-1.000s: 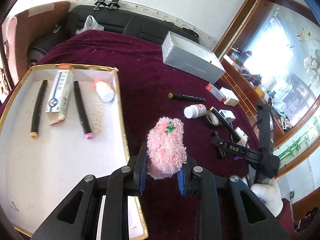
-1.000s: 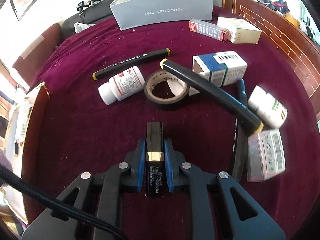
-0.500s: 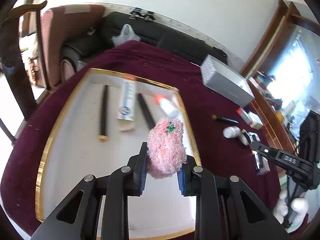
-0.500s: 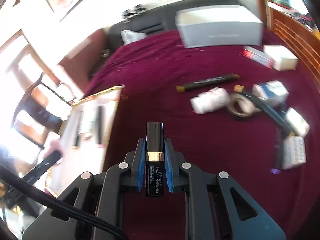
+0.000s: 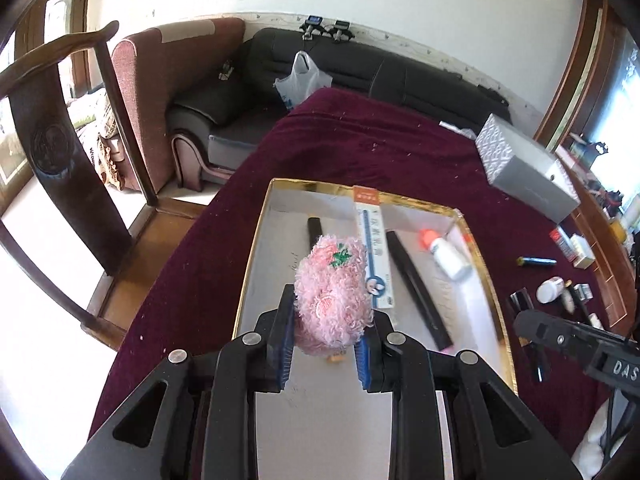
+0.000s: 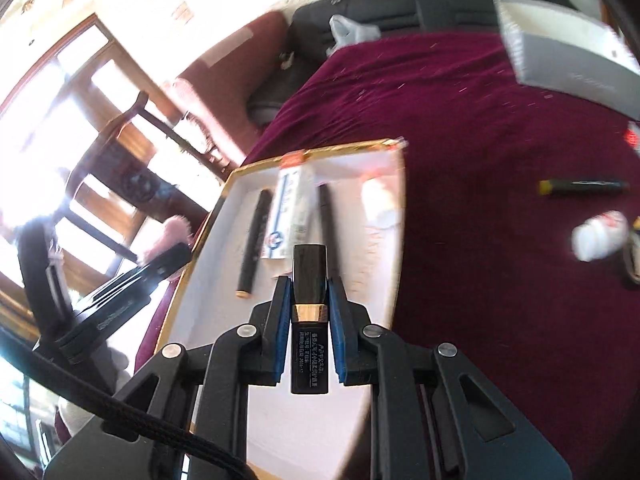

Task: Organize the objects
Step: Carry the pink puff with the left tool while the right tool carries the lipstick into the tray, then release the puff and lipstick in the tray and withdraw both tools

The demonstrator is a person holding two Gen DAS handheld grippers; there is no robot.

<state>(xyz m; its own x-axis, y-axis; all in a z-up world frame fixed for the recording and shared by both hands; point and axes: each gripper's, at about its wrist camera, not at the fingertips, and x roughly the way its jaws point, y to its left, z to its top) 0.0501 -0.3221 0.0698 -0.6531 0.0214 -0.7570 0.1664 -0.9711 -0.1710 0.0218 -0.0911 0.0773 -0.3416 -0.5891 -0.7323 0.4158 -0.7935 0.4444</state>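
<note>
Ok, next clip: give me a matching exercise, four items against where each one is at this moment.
Items:
1. pink fluffy toy
2. black tube with a gold band
3. small white bottle with an orange cap
4. grey box

Places:
A. lying inside the gold-rimmed tray
B. on the maroon cloth, outside the tray
C. clamped in the left gripper
D. clamped in the right gripper

Pairs: 1-C, 2-D, 3-A, 4-B
</note>
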